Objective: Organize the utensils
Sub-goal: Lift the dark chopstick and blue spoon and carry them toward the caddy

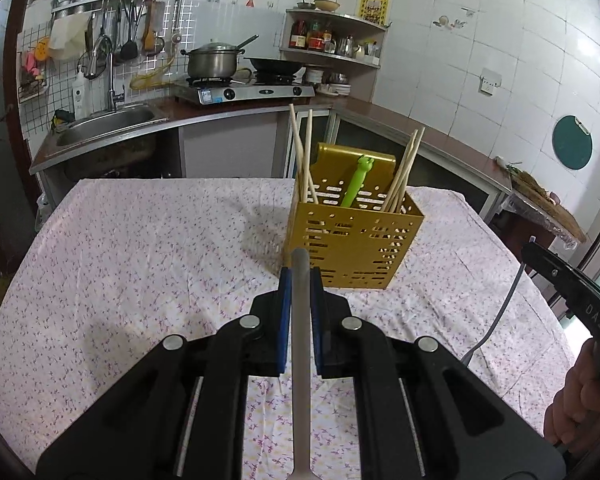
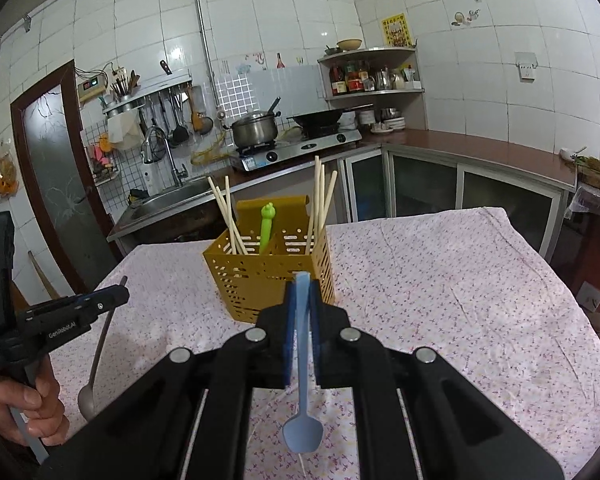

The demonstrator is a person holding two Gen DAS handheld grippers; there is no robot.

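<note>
A yellow perforated utensil holder [image 1: 354, 240] stands on the flowered tablecloth [image 1: 140, 260]; it holds chopsticks [image 1: 306, 160] and a green utensil [image 1: 356, 180]. My left gripper [image 1: 300, 276] is shut on a grey spoon [image 1: 301, 340] by its handle, just in front of the holder. My right gripper [image 2: 302, 286] is shut on a blue spoon [image 2: 302, 360], bowl hanging down, close to the holder [image 2: 268, 276]. The right wrist view shows the left gripper [image 2: 112, 294] with the grey spoon [image 2: 96, 364] hanging from it.
The table [image 2: 460, 300] stands in a kitchen. Behind it are a sink [image 1: 108, 128], a gas stove with a pot [image 1: 214, 60] and a wok [image 1: 274, 65], and a corner shelf with bottles [image 1: 332, 40].
</note>
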